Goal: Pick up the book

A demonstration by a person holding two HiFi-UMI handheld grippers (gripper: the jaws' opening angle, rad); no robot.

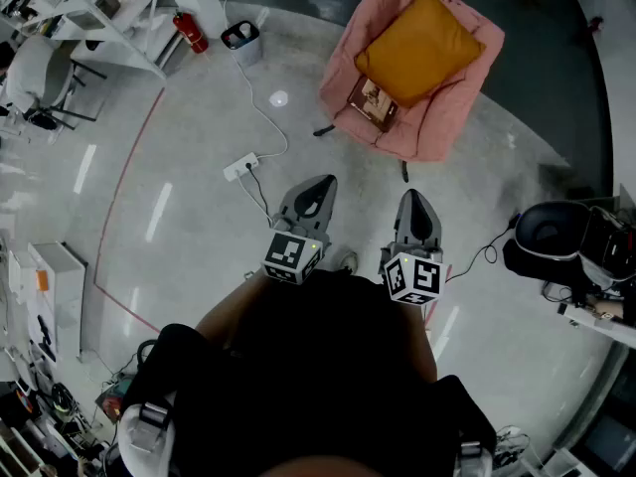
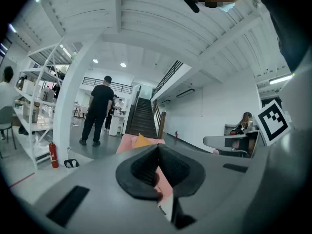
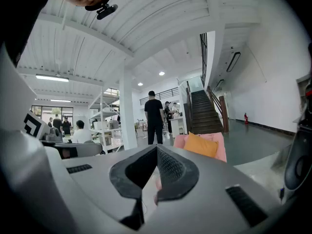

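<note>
The book (image 1: 374, 102), with a brown picture cover, lies on the seat of a pink armchair (image 1: 449, 117), at its front edge beside an orange cushion (image 1: 419, 46). Both grippers are held level at waist height, pointing at the chair from well short of it. My left gripper (image 1: 318, 185) is shut with nothing in it, and my right gripper (image 1: 415, 201) beside it is shut and empty too. In the left gripper view the closed left gripper (image 2: 157, 151) hides most of the armchair (image 2: 127, 143). In the right gripper view the armchair (image 3: 217, 141) and cushion (image 3: 201, 145) show just past the right gripper (image 3: 157, 150). The book is hidden in both gripper views.
A white power strip (image 1: 241, 167) with a cable lies on the grey floor between me and the chair. A red fire extinguisher (image 1: 191, 31), a small bin (image 1: 241, 36) and white shelving (image 1: 89, 8) stand at the far left. A black chair (image 1: 550, 237) stands to the right. A person (image 2: 100, 108) stands beyond.
</note>
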